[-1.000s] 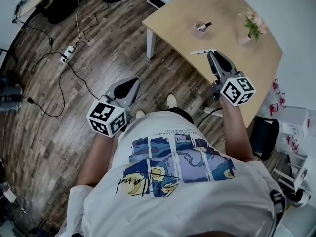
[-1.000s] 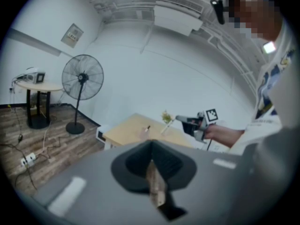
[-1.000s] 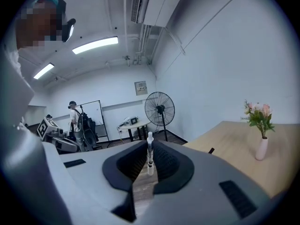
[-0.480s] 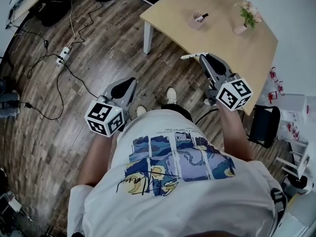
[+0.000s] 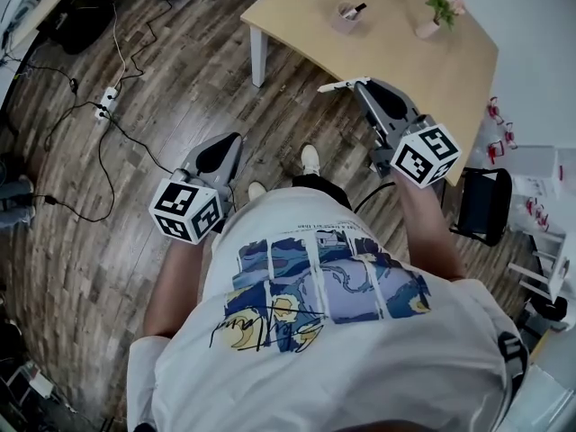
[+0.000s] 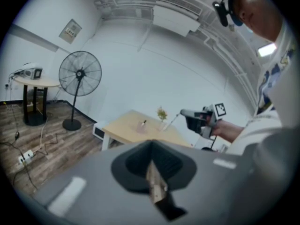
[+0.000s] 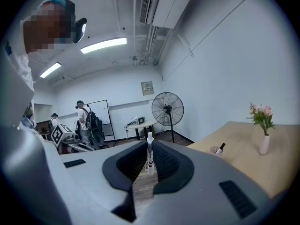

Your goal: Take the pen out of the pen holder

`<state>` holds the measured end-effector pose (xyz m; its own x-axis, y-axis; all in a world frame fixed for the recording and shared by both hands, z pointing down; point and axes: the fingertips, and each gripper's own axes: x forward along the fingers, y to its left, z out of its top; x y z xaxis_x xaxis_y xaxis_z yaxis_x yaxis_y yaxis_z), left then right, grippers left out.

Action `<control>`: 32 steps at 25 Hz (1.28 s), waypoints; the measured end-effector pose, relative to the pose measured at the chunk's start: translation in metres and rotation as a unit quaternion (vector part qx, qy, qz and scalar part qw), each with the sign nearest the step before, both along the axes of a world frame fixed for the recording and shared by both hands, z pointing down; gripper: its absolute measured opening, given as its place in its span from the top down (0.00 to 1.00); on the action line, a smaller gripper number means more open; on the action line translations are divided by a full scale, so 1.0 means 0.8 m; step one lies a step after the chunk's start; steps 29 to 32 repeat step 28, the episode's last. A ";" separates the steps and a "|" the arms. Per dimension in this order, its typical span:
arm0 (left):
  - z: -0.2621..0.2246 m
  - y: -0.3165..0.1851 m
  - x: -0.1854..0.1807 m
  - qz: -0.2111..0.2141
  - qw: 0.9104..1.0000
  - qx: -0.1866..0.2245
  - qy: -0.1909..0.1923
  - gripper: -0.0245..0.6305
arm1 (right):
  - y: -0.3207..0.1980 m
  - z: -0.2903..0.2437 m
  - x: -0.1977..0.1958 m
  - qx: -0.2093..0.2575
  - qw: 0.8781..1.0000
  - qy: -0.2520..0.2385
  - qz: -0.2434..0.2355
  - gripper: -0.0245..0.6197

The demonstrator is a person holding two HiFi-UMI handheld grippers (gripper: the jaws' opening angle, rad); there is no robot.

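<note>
The pink pen holder [image 5: 346,14] stands on the light wooden table [image 5: 297,12], with one dark-capped pen in it. A white pen [image 5: 337,85] lies crosswise in my right gripper [image 5: 364,85], which is shut on it beside the table's near edge. In the right gripper view that white pen [image 7: 149,154] stands upright between the jaws, and the pen holder [image 7: 216,149] is far off to the right. My left gripper [image 5: 216,154] hangs over the wooden floor, shut and holding nothing; its jaws meet in the left gripper view [image 6: 153,173].
A small vase of flowers [image 5: 430,12] stands on the table's right part. A power strip and cables [image 5: 106,97] lie on the floor at left. A black chair [image 5: 481,207] stands at right. A standing fan [image 7: 168,110] and people [image 7: 85,121] are farther off.
The right gripper with the white pen has drawn back from the table top to its near edge. The table and pen holder have shifted farther away in the head view.
</note>
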<state>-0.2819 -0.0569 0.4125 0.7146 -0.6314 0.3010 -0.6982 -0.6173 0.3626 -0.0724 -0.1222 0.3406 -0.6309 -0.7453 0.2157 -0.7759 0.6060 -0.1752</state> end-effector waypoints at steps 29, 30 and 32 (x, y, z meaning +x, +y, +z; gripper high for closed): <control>0.007 0.000 0.014 0.007 1.000 -0.007 -0.013 0.95 | 0.000 0.011 0.020 -0.003 1.000 0.003 0.001 0.91; 0.007 0.000 0.014 0.007 1.000 -0.007 -0.013 0.95 | 0.000 0.011 0.020 -0.003 1.000 0.003 0.001 0.91; 0.007 0.000 0.014 0.007 1.000 -0.007 -0.013 0.95 | 0.000 0.011 0.020 -0.003 1.000 0.003 0.001 0.91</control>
